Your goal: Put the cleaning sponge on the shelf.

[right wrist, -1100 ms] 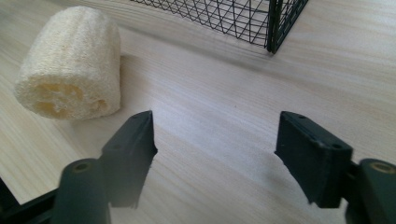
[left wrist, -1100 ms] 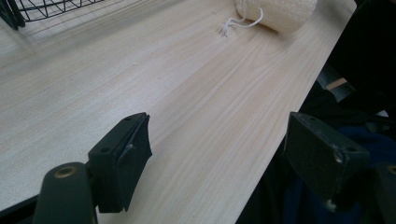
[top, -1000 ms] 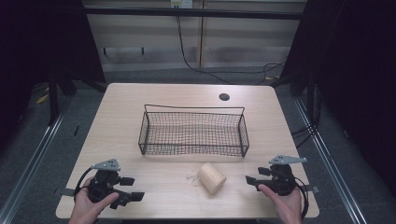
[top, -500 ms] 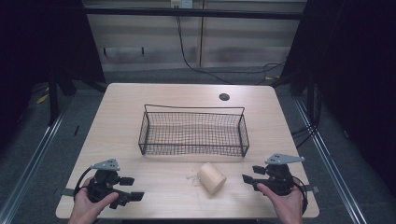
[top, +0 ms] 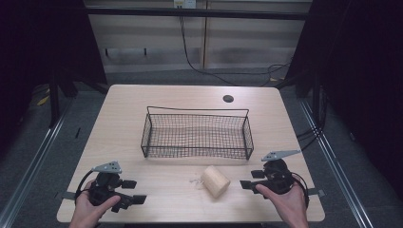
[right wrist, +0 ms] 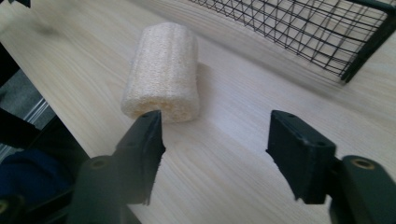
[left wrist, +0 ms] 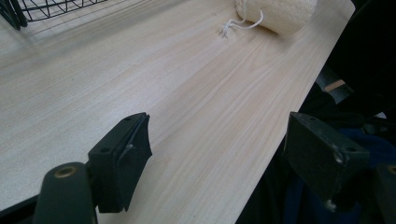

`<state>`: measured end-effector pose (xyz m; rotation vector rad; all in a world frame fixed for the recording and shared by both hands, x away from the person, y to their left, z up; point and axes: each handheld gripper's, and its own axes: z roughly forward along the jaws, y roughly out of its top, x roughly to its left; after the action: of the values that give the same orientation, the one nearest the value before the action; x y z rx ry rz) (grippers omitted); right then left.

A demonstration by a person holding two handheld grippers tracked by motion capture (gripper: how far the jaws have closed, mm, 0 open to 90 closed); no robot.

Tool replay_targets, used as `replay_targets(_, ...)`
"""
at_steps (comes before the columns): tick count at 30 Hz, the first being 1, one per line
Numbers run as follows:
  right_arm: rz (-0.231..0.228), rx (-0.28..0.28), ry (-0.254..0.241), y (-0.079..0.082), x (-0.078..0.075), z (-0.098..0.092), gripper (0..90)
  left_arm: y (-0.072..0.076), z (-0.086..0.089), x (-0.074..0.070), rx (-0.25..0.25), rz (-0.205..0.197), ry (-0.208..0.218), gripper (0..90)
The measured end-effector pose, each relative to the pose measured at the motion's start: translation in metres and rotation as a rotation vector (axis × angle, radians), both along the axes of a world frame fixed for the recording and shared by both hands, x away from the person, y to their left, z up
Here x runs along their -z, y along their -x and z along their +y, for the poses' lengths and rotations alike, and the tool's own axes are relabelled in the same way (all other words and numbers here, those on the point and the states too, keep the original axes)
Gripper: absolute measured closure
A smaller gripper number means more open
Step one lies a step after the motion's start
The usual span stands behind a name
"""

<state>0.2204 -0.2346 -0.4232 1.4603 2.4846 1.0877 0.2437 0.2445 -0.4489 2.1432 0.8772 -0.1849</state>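
Left gripper (top: 135,191), at the table's near-left corner: held in a hand (top: 90,211), jaws spread wide with only bare tabletop between them, nothing gripped; pointed across toward the middle, with its grey three-cornered plate (top: 107,166) on top and a black cable (top: 81,181) looped beside it. Ahead of it in the left gripper view, well apart: a pale loofah roll (left wrist: 275,14) with a short white string (left wrist: 240,24) trailing on the wood, and a corner of the wire basket (left wrist: 44,8) further off to the side. Table (top: 119,118): light wood, otherwise bare along the near edge, so nothing lay between either gripper and the roll. In the middle, seen from the high view: black wire basket (top: 196,134), standing empty and just beyond the loofah roll (top: 215,181), which lay on its side, near but not touching the basket's front wall. Round dark hole (top: 228,99) in the tabletop behind the basket. Further right: right gripper (top: 246,179), held in the other hand (top: 285,204), aimed leftward at the roll, jaws partly apart after just opening, nothing between the pads; in the right gripper view the loofah roll (right wrist: 163,70) lay just ahead of one jaw, clear of it, with the basket's corner (right wrist: 355,51) off to the other side.
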Motion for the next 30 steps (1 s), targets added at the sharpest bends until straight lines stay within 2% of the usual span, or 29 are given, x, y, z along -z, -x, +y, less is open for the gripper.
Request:
replay_targets(1, 0.035, -0.028, 0.018, -0.003, -0.004, 0.005, 32.4, 0.000, 0.000, 0.000, -0.001, 0.002, -0.001, 22.4)
replay_targets(3, 0.039, -0.036, 0.018, -0.005, -0.004, 0.007, 30.2, 0.000, 0.000, 0.000, -0.001, 0.002, -0.003, 22.4)
replay_targets(5, 0.071, -0.048, 0.013, -0.011, -0.009, 0.012, 27.8, 0.000, 0.000, 0.000, 0.001, 0.005, -0.003, 22.4)
replay_targets(10, 0.097, -0.085, 0.024, -0.017, -0.014, 0.020, 28.8, 0.000, 0.001, 0.000, -0.012, 0.003, -0.005, 22.4)
replay_targets(15, 0.106, -0.122, 0.042, -0.026, -0.020, 0.028, 30.5, 0.000, 0.000, 0.000, -0.002, 0.010, 0.000, 22.4)
replay_targets(17, 0.125, -0.141, 0.047, -0.032, -0.022, 0.033, 29.9, 0.000, 0.000, 0.000, 0.002, 0.005, -0.004, 22.4)
replay_targets(30, 0.156, -0.177, 0.088, -0.049, -0.032, 0.052, 29.0, -0.001, 0.000, 0.002, -0.007, 0.007, -0.004, 22.4)
